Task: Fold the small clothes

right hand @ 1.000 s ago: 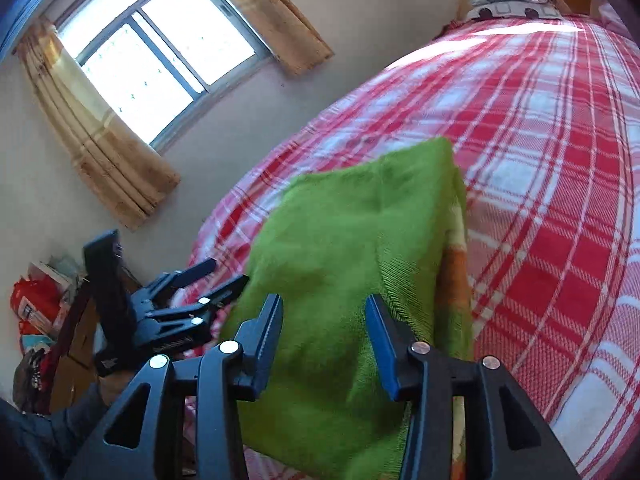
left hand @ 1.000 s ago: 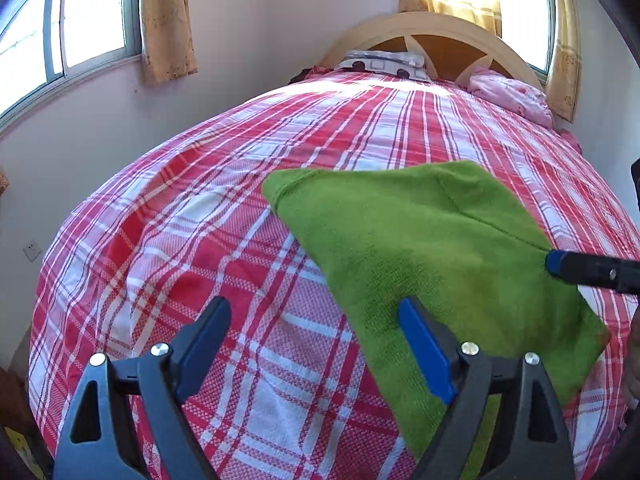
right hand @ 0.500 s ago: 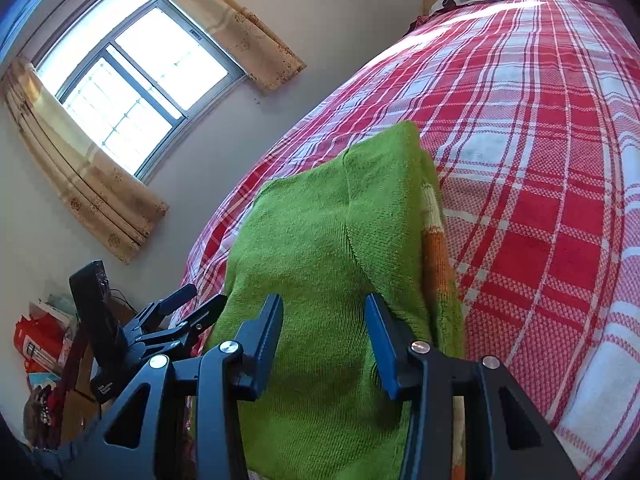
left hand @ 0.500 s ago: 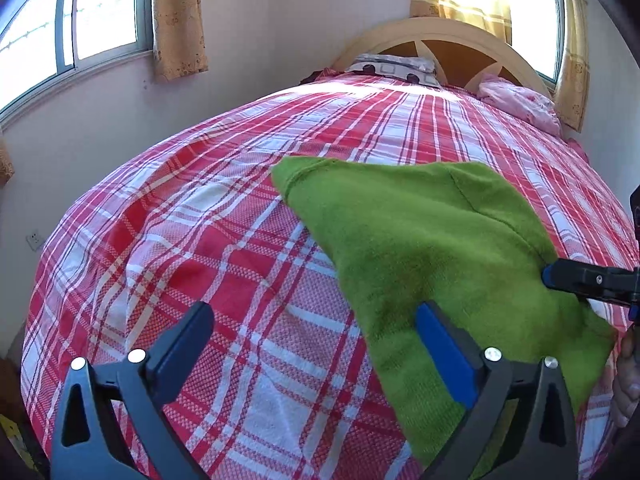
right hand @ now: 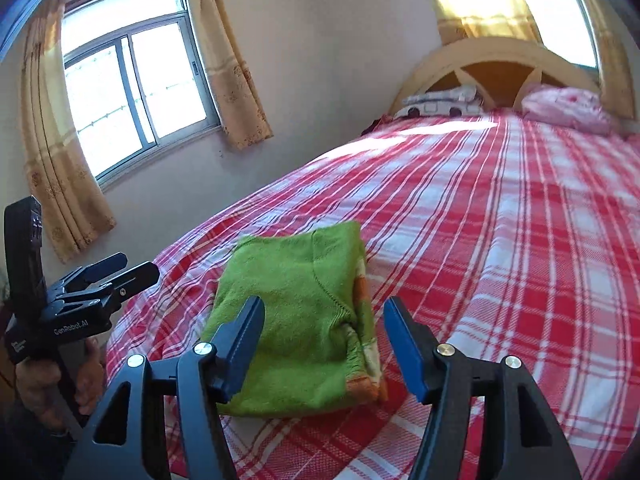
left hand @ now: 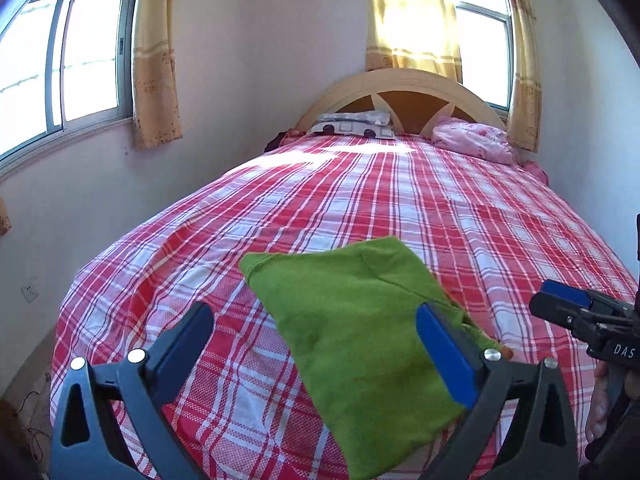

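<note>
Folded green garment (right hand: pixel 304 320) lies on the plaid bed (right hand: pixel 500 240), lower centre — left tongs (left hand: pixel 316 344) gape empty; right tongs (right hand: pixel 324 340) just widened, gripping nothing.

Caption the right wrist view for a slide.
Open right gripper above folded green knit garment on red plaid bedsheet.

— What sort of place is this?
— A bedroom in a home. A bed (left hand: pixel 360 208) with a red-and-white checked sheet fills the view.
— What else shows it?
— An arched wooden headboard (left hand: pixel 400 84) at twelve o'clock, with a patterned pillow (left hand: pixel 352 126) and a pink pillow (left hand: pixel 472 140) below it. Windows (left hand: pixel 60 68) at ten and one o'clock carry yellow curtains (left hand: pixel 154 64). A wall socket (left hand: pixel 29 291) sits at eight o'clock.
</note>
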Available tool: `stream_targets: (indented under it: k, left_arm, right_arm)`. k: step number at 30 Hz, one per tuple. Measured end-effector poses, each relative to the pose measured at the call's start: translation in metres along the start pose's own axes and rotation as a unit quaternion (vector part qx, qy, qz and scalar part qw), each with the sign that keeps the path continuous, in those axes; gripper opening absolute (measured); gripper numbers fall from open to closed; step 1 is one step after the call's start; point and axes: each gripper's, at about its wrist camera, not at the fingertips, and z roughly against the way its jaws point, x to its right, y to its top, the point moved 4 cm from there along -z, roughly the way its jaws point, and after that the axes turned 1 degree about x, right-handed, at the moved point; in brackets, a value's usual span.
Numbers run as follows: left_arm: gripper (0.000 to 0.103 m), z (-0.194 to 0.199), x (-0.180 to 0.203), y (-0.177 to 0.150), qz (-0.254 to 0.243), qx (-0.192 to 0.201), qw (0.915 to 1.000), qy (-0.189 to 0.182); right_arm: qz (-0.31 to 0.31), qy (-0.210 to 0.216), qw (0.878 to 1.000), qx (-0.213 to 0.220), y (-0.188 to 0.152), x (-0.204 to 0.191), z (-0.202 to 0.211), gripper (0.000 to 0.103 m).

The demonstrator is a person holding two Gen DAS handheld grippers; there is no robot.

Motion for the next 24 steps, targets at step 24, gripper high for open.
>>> stream_targets:
  k: [24]
  left_arm:
    - [0.103, 0.022, 0.002, 0.011, 0.008, 0.026, 0.9996, -0.005]
  right_arm:
    - [0.052, -0.02, 0.998, 0.043, 0.011, -0.028, 0.031, 0.067]
